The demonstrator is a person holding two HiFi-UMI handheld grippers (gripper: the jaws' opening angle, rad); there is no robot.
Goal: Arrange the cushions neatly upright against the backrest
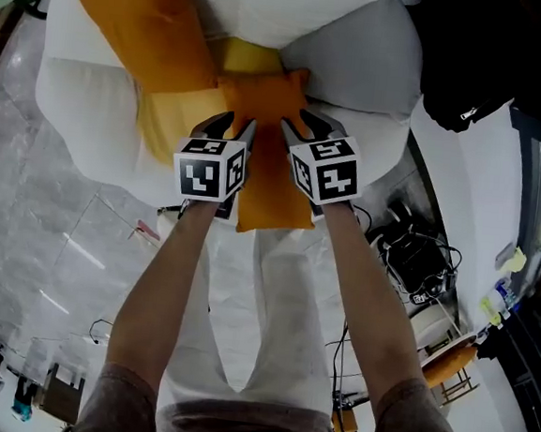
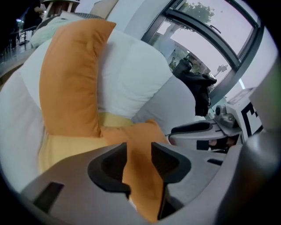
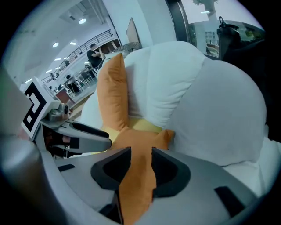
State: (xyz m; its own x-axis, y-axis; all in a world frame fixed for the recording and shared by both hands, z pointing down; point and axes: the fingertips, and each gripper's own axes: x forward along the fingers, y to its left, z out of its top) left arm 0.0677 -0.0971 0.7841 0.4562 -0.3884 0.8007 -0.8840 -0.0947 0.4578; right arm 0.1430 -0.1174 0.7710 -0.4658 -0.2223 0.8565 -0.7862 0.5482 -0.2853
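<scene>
An orange cushion [image 1: 270,196] lies flat on the white sofa seat [image 1: 74,99], one corner pointing at the backrest. Beside it, a second orange cushion [image 1: 142,20] leans against a white cushion [image 1: 289,5]. A yellow cushion [image 1: 171,117] lies under them. My left gripper [image 1: 230,122] and right gripper [image 1: 307,121] hover side by side over the flat cushion's far end, both pointing steeply down. In the left gripper view the jaws [image 2: 139,151] stand apart with orange fabric [image 2: 140,176] showing in the gap. The right gripper view [image 3: 141,156] shows the same. Whether the pads touch the fabric is unclear.
A pale grey cushion [image 1: 369,54] fills the sofa's right side. A black garment [image 1: 472,68] hangs just right of it. Cables and a power strip [image 1: 408,260] lie on the floor at right, with an orange stool [image 1: 451,363] further out. The person's white-trousered legs [image 1: 268,351] stand against the seat front.
</scene>
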